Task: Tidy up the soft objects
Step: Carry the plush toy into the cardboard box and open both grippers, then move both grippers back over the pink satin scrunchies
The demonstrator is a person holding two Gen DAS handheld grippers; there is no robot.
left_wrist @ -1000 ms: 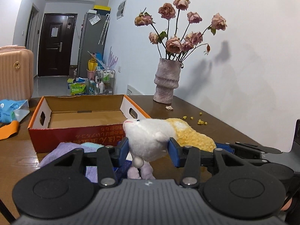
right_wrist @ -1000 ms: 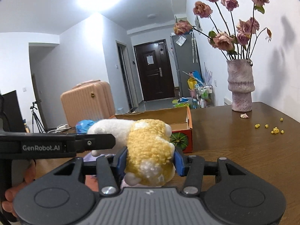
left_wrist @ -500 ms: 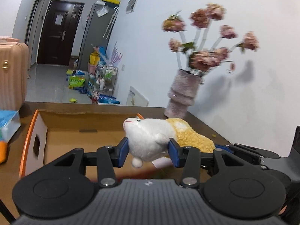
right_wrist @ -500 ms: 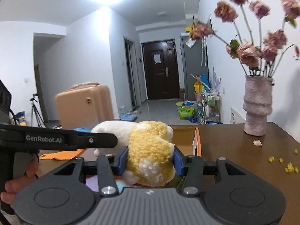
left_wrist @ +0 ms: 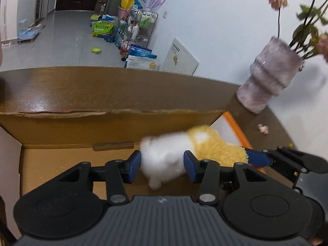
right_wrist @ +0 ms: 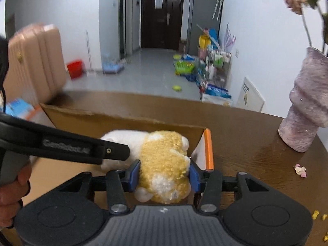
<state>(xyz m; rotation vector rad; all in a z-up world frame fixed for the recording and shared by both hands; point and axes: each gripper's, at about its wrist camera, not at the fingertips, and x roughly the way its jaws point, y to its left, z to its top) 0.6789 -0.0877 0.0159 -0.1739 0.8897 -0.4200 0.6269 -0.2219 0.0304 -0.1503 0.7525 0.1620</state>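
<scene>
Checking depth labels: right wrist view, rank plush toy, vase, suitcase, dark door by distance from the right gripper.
1. Plush toy, between the right gripper pads as they open.
2. Vase, on the table at right.
3. Suitcase, on the floor at left.
4. Dark door, hallway end.

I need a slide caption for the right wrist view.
Plush toy between the opening right tongs, above a cardboard box.

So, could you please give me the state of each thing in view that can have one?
Plush toy: held at both ends, over the open box.
Left gripper: jaws opening, white end between them.
Right gripper: jaws opening, yellow end between them.
Cardboard box: open; the part of its floor in view is bare.
Vase: upright on the table, holding flowers.
</scene>
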